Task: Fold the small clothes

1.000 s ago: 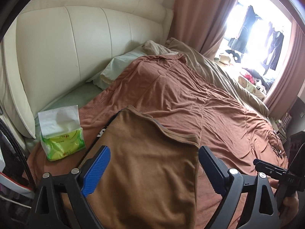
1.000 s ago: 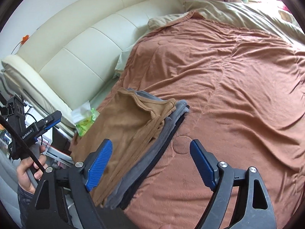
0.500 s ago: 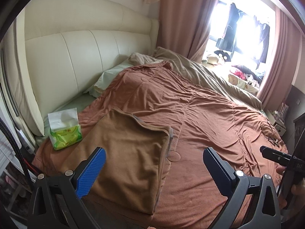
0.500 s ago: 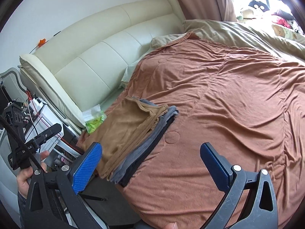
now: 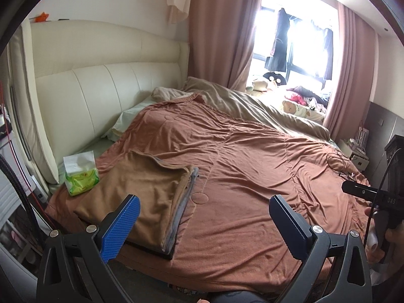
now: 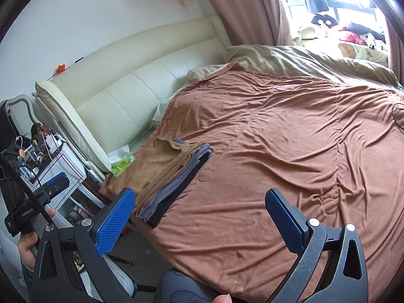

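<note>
A stack of folded clothes, with a tan brown garment (image 5: 141, 186) on top of grey and dark ones (image 6: 174, 189), lies at the near left corner of the bed. It also shows in the right wrist view (image 6: 154, 166). My left gripper (image 5: 202, 217) is open and empty, held back from and above the stack. My right gripper (image 6: 199, 212) is open and empty, above the bed's near edge, right of the stack. Each gripper shows in the other's view: the right one (image 5: 366, 194) and the left one (image 6: 48, 189).
A rust brown blanket (image 5: 252, 156) covers the bed, with a beige duvet (image 5: 265, 106) at the far side. A green tissue pack (image 5: 79, 176) lies left of the stack by the cream headboard (image 5: 96, 93). A cluttered white nightstand (image 6: 45, 156) stands left of the bed. Cables lie at the right (image 5: 338, 159).
Both grippers have pulled back and up from the stack, staying open. The folded stack now looks smaller and lies still on the bed.
</note>
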Available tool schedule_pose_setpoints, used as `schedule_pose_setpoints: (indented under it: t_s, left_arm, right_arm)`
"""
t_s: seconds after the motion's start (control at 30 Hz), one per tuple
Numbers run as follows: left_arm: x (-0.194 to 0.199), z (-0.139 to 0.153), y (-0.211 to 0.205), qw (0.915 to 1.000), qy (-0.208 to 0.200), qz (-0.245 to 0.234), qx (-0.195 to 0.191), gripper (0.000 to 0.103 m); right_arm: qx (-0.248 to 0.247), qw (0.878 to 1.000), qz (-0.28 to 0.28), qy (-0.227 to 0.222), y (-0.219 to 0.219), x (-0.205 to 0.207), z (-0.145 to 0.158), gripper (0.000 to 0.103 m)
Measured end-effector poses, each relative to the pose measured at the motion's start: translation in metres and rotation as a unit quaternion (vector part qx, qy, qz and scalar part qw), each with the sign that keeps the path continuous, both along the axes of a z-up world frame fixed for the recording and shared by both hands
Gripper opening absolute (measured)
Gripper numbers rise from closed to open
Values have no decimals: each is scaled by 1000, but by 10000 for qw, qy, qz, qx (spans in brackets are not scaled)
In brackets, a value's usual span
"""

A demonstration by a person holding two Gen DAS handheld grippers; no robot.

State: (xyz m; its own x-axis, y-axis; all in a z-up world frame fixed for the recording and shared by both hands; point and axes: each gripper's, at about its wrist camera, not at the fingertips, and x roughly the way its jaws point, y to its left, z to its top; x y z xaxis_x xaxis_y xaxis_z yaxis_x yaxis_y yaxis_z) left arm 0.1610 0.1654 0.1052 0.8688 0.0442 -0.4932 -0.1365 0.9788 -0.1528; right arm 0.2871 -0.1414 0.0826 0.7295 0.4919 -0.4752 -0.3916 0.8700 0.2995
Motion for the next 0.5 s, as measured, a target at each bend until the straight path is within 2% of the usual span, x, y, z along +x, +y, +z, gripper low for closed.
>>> schedule_pose_setpoints:
  t_s: [0.5]
  left_arm:
    - [-61, -7, -81, 9986, -254, -389, 252, 102]
  right_arm:
    - [-421, 9968, -390, -554, -46, -112, -5, 103]
